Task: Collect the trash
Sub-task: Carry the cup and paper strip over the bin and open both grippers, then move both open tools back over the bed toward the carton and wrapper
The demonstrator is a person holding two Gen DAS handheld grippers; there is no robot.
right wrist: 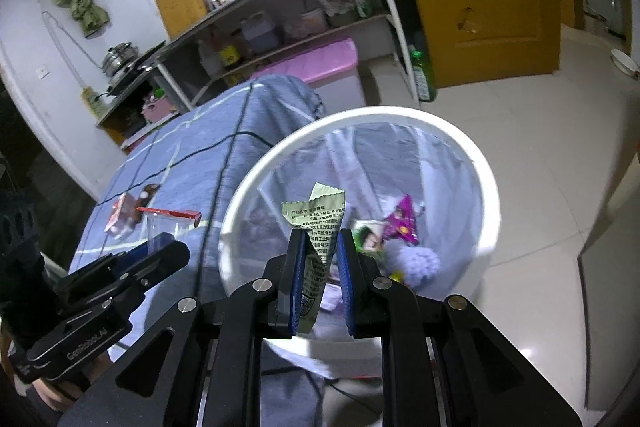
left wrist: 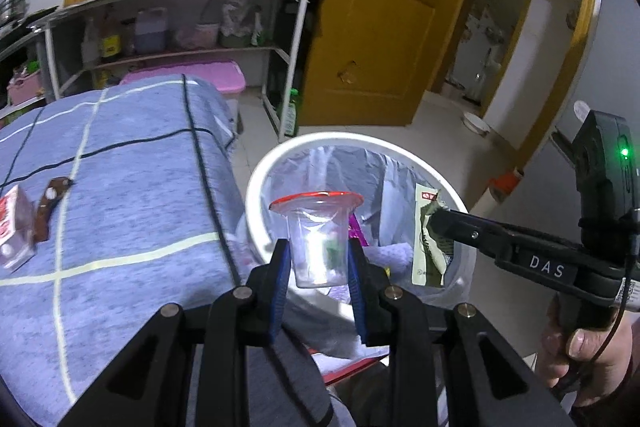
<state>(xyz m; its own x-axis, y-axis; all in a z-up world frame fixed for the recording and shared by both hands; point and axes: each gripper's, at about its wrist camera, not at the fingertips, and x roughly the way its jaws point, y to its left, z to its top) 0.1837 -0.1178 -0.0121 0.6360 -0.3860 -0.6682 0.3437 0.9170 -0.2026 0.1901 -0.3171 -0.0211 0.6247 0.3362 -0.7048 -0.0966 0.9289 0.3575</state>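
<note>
Holding two pieces of trash over the bin, neither yet dropped.

Left gripper [left wrist: 318, 259]: pressed on a clear plastic cup [left wrist: 318, 239] with a red rim, centre of the left view, above the near edge of the white trash bin [left wrist: 256, 187]. Right gripper [right wrist: 318, 267]: pinching a pale green wrapper [right wrist: 318, 227] above the bin's mouth. Several wrappers are already seen inside the liner. A small carton [left wrist: 14, 227] and a brown wrapper [left wrist: 48, 209] are left on the blue cloth, left edge of frame; collection is judged partly done.
</note>
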